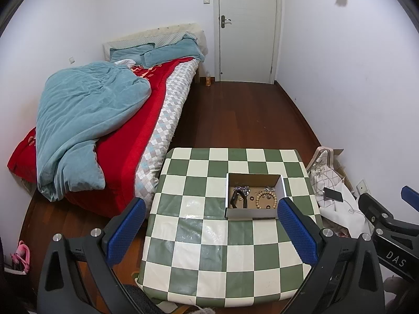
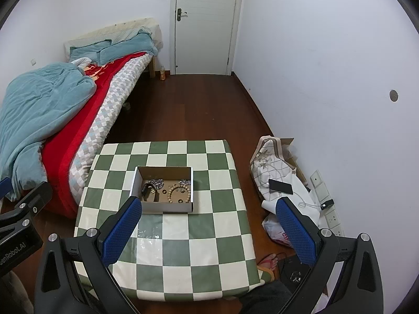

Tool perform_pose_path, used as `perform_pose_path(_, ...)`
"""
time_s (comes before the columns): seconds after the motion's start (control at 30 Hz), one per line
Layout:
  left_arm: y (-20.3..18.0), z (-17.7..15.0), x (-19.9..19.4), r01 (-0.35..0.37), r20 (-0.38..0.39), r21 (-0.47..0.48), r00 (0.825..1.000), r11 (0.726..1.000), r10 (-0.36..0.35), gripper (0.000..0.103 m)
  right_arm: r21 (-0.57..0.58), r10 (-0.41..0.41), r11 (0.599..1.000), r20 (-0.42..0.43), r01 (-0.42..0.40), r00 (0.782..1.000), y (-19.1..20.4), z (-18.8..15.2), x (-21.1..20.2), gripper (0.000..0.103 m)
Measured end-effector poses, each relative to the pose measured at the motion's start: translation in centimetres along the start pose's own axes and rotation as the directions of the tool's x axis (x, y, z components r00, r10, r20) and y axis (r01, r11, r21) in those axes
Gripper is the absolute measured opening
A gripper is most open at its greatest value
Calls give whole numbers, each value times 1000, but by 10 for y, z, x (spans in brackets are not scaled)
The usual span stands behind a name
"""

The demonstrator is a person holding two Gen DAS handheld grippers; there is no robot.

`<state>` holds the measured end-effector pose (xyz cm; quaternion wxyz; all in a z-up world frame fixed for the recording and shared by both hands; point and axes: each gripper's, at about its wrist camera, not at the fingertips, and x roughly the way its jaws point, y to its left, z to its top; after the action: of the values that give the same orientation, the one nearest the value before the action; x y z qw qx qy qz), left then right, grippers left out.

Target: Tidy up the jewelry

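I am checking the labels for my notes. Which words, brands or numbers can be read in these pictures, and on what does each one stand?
"DAS": white letters on the black body of the right tongs, in the left wrist view.
"eenRobot.AI": white letters, cut off at the frame edge, on the black body of the left tongs, in the right wrist view.
Red print on the plastic bag: too blurred to read.

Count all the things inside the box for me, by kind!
Open white cardboard box on the green-and-white checkered table:
Black watch-like band: 1
Light wooden bead bracelet: 1
Sparkly silver pieces: 2
Small dark rings: 3
Total: 7
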<state>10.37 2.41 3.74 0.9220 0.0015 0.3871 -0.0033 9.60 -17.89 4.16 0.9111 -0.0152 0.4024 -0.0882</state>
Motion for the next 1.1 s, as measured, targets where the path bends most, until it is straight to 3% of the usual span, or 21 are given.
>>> perform_pose_path(1.1, 0, 7, -9, -9, 16, -10, 1000, 1000, 9, 102, 6, 12, 1000, 17, -12, 1000, -2, 10, -10, 103)
